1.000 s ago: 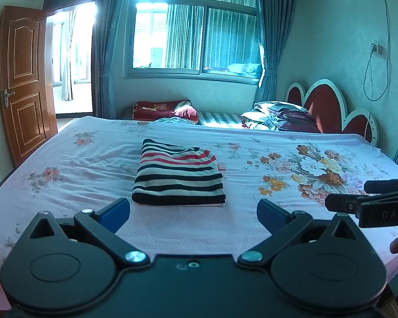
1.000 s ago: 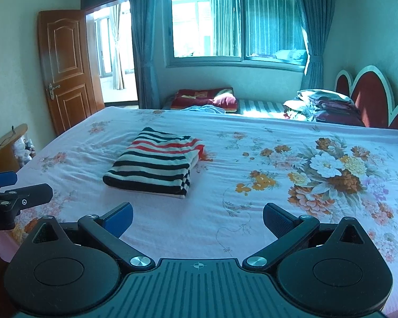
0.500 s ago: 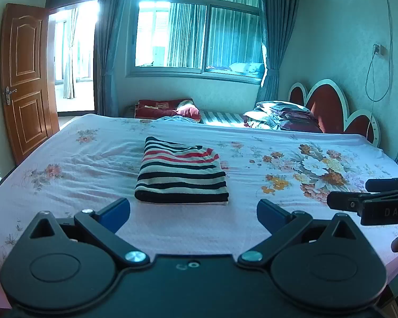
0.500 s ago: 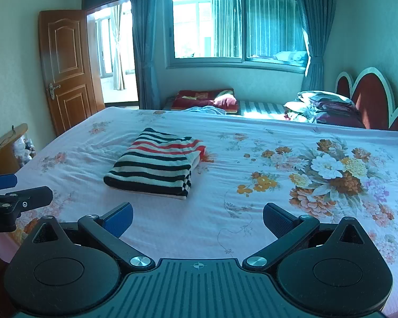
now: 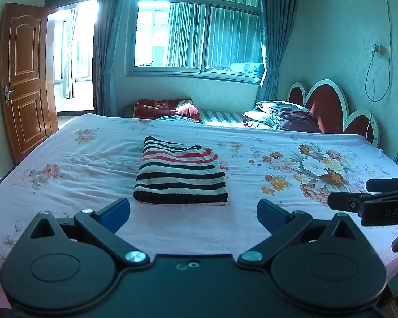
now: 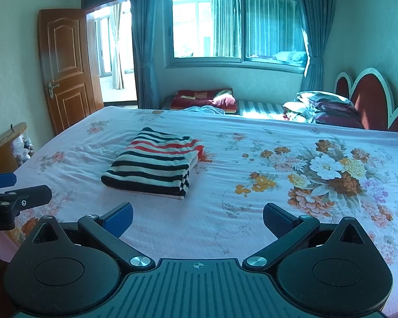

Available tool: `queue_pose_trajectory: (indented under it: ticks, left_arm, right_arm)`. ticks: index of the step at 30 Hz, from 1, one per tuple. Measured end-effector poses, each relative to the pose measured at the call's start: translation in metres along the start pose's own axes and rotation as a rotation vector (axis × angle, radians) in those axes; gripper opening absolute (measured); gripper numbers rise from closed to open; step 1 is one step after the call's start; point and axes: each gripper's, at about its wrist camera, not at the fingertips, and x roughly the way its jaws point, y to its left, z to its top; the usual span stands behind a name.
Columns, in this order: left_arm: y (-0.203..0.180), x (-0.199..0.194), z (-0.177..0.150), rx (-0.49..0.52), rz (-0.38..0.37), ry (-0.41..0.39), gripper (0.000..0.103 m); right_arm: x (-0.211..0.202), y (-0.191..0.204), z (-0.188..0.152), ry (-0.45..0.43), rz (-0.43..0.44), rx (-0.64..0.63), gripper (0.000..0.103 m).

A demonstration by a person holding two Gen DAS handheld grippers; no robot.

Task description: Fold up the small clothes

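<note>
Both grippers have edged nearer the folded shirt [image 5: 180,172] lying on the bed [image 5: 66,164]. The left gripper [image 5: 193,210] and right gripper [image 6: 197,218] stay spread wide, holding nothing, short of it.

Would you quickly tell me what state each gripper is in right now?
Left gripper: open, holding nothing.
Right gripper: open, holding nothing.

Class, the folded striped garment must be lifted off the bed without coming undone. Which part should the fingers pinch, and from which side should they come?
Probably the thick near edge of the folded striped garment, approached low from the camera side. That edge looks like a closed, rounded fold facing the open left gripper, while the right side shows loose layered ends that might splay open. It lies flat on the floral bedsheet.
</note>
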Motion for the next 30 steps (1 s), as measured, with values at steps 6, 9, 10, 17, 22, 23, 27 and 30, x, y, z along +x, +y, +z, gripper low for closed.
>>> queue_pose_trajectory:
  ticks: [6,9,10,17,22,23,27,30]
  left_arm:
    - [-0.0002,0.0006,-0.0002,-0.003,0.000,0.002,0.102]
    - [0.0000,0.0002,-0.0002,0.000,0.000,0.000,0.102]
    - [-0.0001,0.0004,-0.0003,0.000,-0.001,0.000,0.102]
    - [-0.0007,0.0019,0.0005,-0.004,-0.003,-0.001,0.102]
    - [-0.0008,0.0022,0.0006,-0.001,-0.002,-0.001,0.102]
    - [-0.0008,0.0022,0.0006,-0.002,-0.002,0.000,0.102]
    - [-0.0015,0.0037,0.0010,0.001,-0.001,0.002,0.102]
    - [-0.0029,0.0051,0.0008,0.005,-0.002,0.002,0.102]
  right_arm:
    - [0.0003,0.0007,-0.0006,-0.003,-0.005,-0.009,0.103]
    - [0.0010,-0.0007,-0.0013,-0.001,-0.004,-0.009,0.103]
    - [0.0013,-0.0013,-0.0015,0.000,-0.004,-0.008,0.103]
    - [0.0003,-0.0005,-0.0004,-0.006,-0.007,-0.014,0.103]
    - [0.0005,-0.0015,-0.0007,-0.004,-0.004,-0.011,0.103]
    - [0.0006,-0.0018,-0.0008,-0.003,-0.005,-0.011,0.103]
    - [0.0012,-0.0023,-0.0012,0.000,-0.004,-0.010,0.103]
    - [0.0019,-0.0026,-0.0012,0.002,-0.004,-0.010,0.103]
